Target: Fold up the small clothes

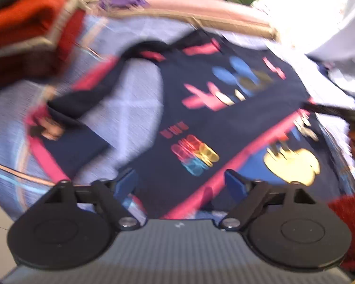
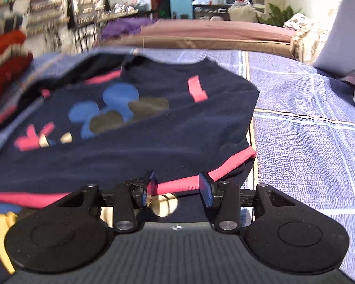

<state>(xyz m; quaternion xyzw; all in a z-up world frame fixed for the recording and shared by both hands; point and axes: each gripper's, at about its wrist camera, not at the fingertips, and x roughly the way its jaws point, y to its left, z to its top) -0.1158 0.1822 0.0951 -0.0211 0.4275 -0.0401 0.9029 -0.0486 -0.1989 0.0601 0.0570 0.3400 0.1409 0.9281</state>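
Navy pink-trimmed shirt (image 2: 153, 130), partly folded

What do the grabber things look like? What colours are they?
Both look alike. The left gripper has two blue fingertips on black jointed arms with silver bolts. Each arm swings from a big round black disc. Between the discs sits a grey ribbed body with a small pale mark. The right gripper matches, with a darker ribbed body and a crosshair mark.
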